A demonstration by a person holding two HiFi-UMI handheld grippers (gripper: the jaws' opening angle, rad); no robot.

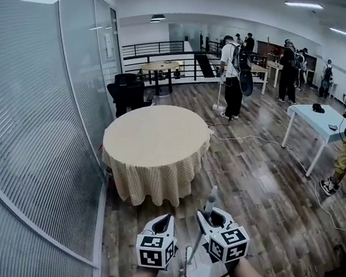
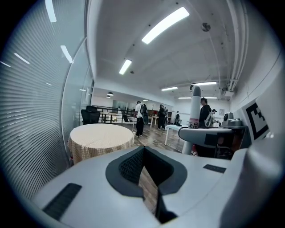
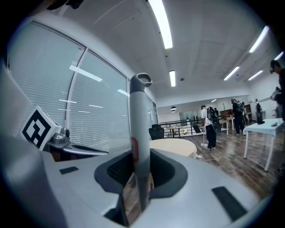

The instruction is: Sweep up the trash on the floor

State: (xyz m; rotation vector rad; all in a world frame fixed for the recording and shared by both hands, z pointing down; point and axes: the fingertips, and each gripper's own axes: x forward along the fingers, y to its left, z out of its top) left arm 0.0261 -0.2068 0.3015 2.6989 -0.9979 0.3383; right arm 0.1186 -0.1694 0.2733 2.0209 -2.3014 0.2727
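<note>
One near-upright broom handle [image 3: 139, 124] is clasped by the right gripper [image 3: 139, 171]; the left gripper [image 2: 144, 171], fingers closed on nothing, is held just beside it.

Bright ceiling strip lights [image 2: 164, 24] glare on the wood floor [image 1: 271, 179]; fisheye edges bend and darken.

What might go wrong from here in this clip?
Only the right gripper grips the handle; the left gripper is empty, so the long handle may twist or slip. The tablecloth hangs low just ahead and could snag it. A cable trails across the floor nearby and could get dragged.
</note>
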